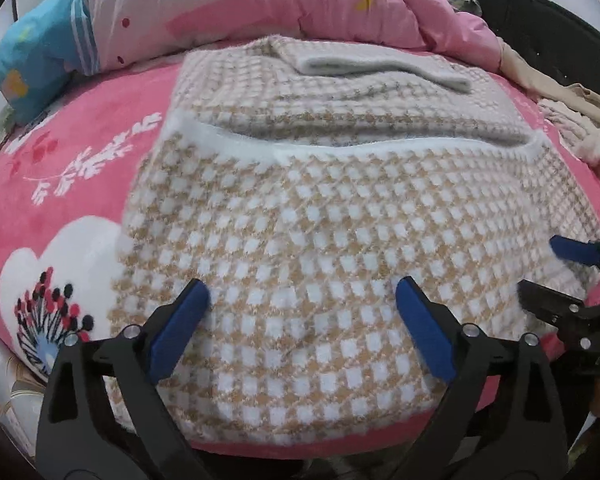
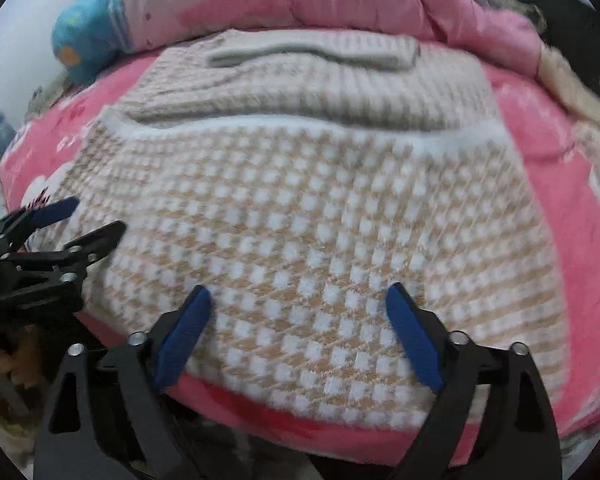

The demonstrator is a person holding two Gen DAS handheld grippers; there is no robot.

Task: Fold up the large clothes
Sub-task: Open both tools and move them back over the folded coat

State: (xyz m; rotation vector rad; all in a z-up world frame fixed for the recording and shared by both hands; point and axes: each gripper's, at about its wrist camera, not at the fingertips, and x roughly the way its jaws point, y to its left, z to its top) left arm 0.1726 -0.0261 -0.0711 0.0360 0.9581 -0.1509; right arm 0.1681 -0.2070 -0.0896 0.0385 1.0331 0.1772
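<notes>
A large tan-and-white checked knit garment point(image 1: 320, 220) lies flat on the pink bed cover point(image 1: 60, 168). Its near half is laid over the far half, and a white hem band point(image 1: 340, 150) runs across the middle. A pale ribbed band point(image 1: 380, 68) lies at the far end. My left gripper point(image 1: 304, 292) hovers open over the near left part of the knit, nothing between its blue pads. My right gripper point(image 2: 300, 294) is open over the near right part, also holding nothing. Each gripper shows at the edge of the other's view: the right gripper point(image 1: 540, 272), the left gripper point(image 2: 88, 216).
A bunched pink quilt point(image 1: 300, 4) with a blue end point(image 1: 36, 48) lies along the far side of the bed. Beige and cream clothes point(image 1: 572, 128) are heaped at the right. The bed's front edge point(image 2: 300, 432) runs just under the grippers.
</notes>
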